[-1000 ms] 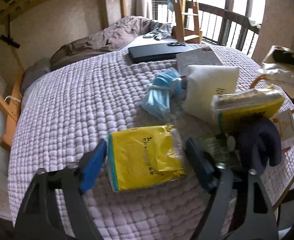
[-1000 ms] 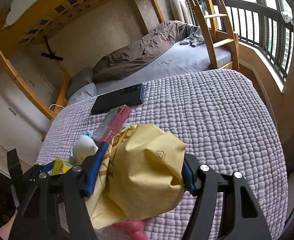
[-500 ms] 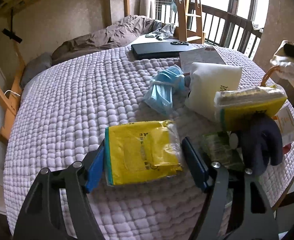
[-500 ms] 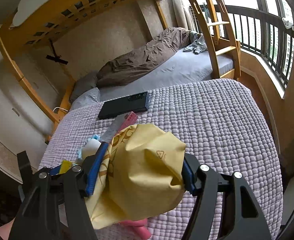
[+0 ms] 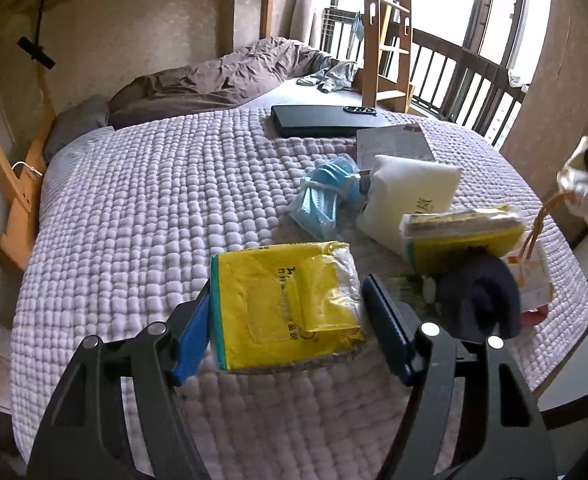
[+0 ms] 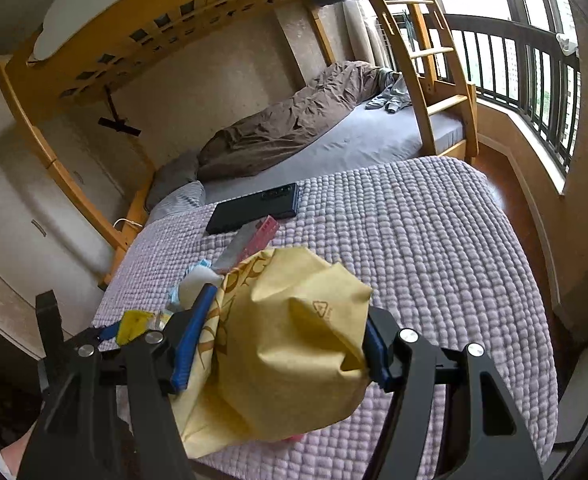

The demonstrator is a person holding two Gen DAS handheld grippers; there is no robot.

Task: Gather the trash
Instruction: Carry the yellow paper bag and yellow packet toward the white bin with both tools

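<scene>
In the left wrist view a yellow wrapper [image 5: 285, 304] lies between my left gripper's [image 5: 289, 320] blue fingers. The left pad touches its edge; a small gap shows at the right pad. Beyond it lie a blue face mask [image 5: 326, 196], a white pouch [image 5: 406, 196], a yellow sponge pack [image 5: 462, 236] and a dark sock [image 5: 482, 300]. In the right wrist view my right gripper [image 6: 281, 344] is shut on a crumpled yellow paper bag [image 6: 285, 360] and holds it above the bed's near edge. The same bag shows at the right edge of the left wrist view [image 5: 586, 188].
Everything lies on a lilac bubble-knit bedspread [image 5: 153, 208]. A black flat device [image 5: 326, 120] and a grey-pink booklet [image 5: 394, 144] lie further back. A wooden bunk ladder [image 6: 434, 80] and a window railing [image 6: 534, 72] stand beyond. The bedspread's right half [image 6: 434, 240] is bare.
My left gripper has moved forward over the yellow wrapper and its fingers have narrowed around it. My right gripper has held the paper bag and risen slightly.
</scene>
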